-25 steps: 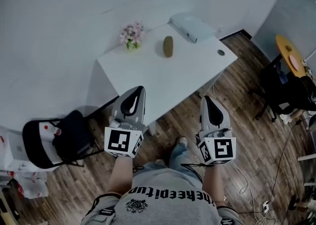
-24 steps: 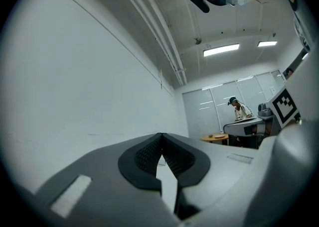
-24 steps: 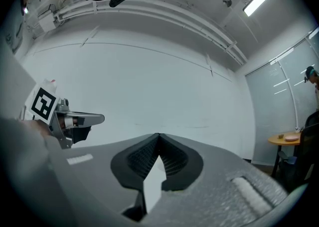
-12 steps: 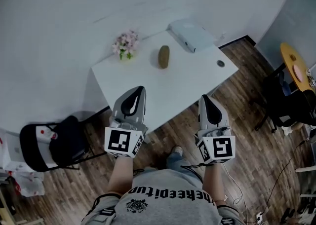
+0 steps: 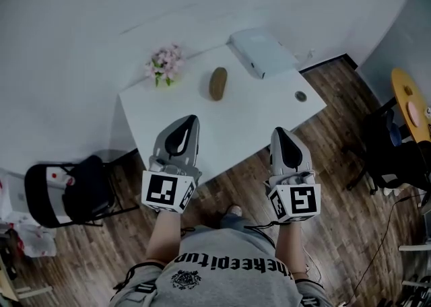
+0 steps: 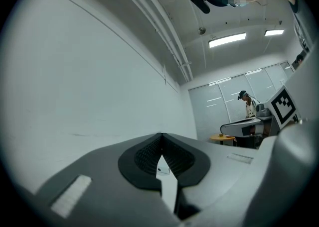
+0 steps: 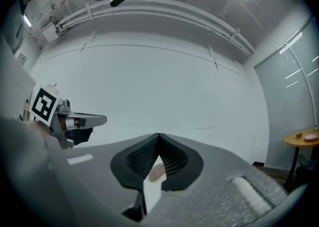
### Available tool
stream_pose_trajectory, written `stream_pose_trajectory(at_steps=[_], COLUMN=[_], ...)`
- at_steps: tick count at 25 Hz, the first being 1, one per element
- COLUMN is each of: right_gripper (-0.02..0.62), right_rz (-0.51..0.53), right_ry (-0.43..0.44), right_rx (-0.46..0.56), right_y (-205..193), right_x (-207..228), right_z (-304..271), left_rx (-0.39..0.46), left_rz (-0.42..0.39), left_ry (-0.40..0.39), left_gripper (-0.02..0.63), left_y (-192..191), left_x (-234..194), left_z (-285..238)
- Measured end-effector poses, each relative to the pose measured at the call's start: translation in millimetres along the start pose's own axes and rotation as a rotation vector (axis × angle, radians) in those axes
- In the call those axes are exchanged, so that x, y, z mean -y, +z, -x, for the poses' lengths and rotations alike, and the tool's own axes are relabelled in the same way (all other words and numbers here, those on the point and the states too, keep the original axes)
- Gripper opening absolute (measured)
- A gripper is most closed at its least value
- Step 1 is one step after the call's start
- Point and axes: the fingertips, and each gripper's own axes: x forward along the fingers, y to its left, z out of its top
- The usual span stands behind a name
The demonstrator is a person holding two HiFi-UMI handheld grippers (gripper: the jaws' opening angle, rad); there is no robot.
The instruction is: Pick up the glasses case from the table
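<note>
Your left gripper [image 5: 192, 120] and right gripper [image 5: 278, 132] are both closed tight and carry nothing. Over the last second you have moved in. Their tips now sit over the near edge of the table [image 5: 262, 114], and the glasses case [image 5: 217, 83] has drawn closer. It lies untouched, well apart from both, at 1 o'clock from the left tips and 10 o'clock from the right. The approach looks only begun, and whichever gripper you pick will need its jaws opened first.
</note>
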Motion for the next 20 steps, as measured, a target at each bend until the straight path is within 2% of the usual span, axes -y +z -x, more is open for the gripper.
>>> stream_pose_trajectory(at_steps=[11, 20], right_gripper=[0.003, 0.003], right_rz=[-0.027, -0.056], right_ry=[0.057, 0.086], right_rx=[-0.002, -0.013], right_y=[-14.1, -26.5], right_x=[51.3, 59.4], right_z=[-13.0, -36.8], left_rx=[-0.012, -0.04], left_rz=[-0.019, -0.03], left_ry=[0.037, 0.059], left_gripper=[0.019, 0.018], left_y=[-4.1, -11.7], left_x=[34.3, 26.8], left_z=[-40.0, -59.2])
